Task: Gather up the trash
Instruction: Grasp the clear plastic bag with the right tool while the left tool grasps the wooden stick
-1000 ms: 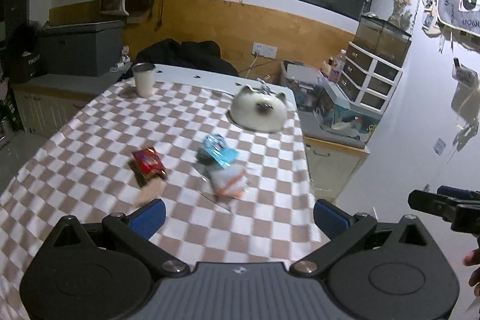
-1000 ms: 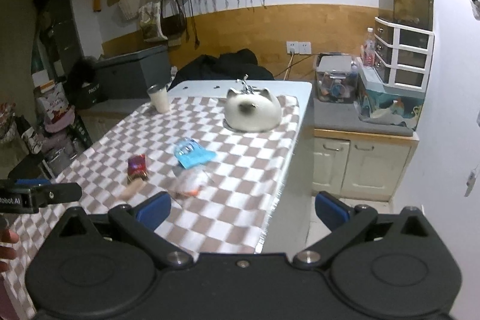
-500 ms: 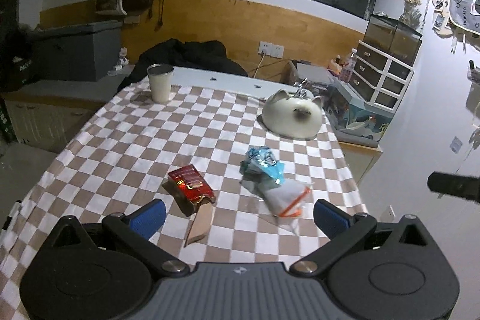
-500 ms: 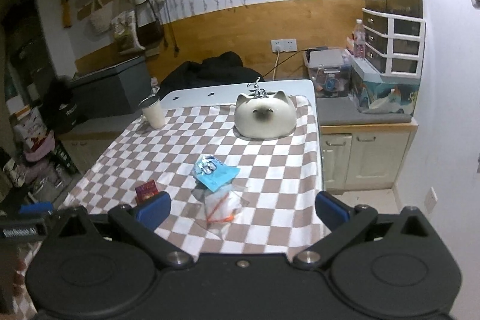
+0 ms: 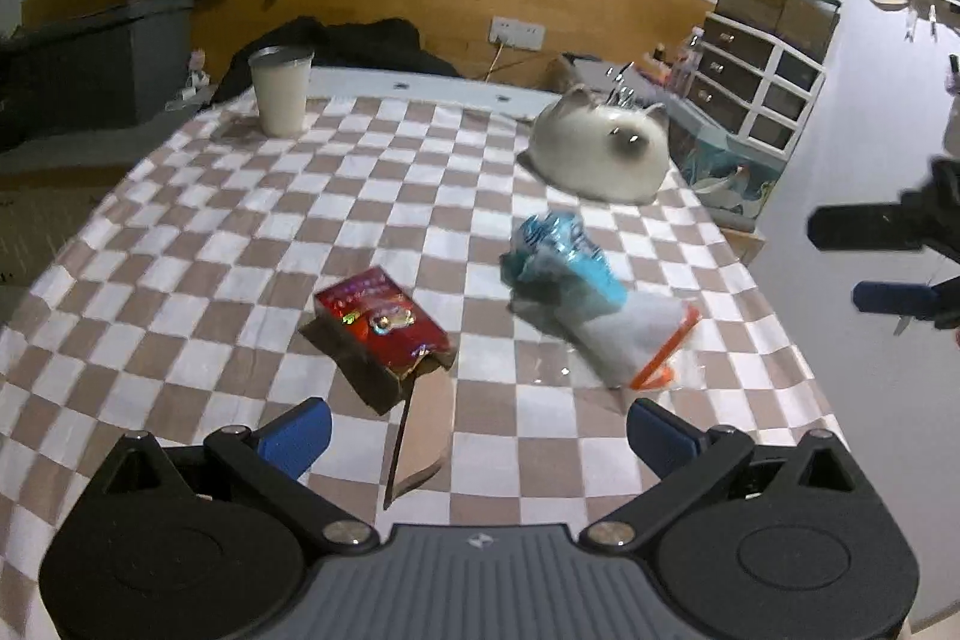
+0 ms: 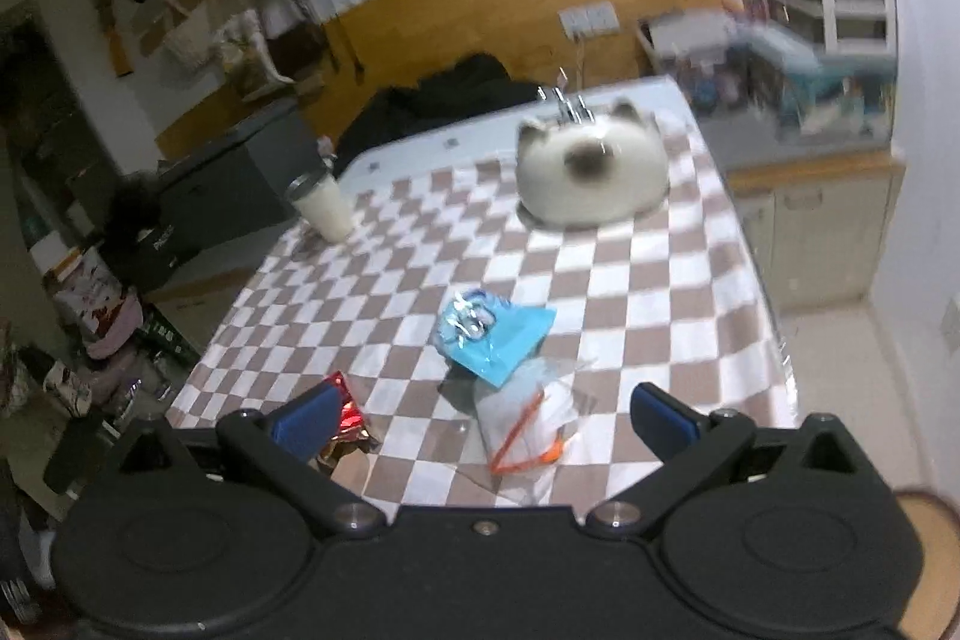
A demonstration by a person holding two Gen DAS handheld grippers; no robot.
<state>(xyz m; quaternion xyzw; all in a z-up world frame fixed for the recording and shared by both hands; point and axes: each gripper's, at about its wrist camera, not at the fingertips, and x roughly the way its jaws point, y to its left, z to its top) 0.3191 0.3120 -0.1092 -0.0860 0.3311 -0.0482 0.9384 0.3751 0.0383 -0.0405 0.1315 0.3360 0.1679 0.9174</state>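
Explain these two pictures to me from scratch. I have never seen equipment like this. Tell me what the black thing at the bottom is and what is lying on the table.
No robot here: a person carries a two-finger gripper in each hand, each with a camera looking out along its blue-tipped fingers. One picture comes from the left gripper, the other from the right gripper. Both are open and hold nothing.

On the brown-and-white checked tablecloth lies the trash: a red foil-fronted cardboard box with its flap open, a crumpled blue wrapper, and beside it a clear plastic bag with an orange strip. Farther back stand a white cup and a white cat-shaped ceramic container.
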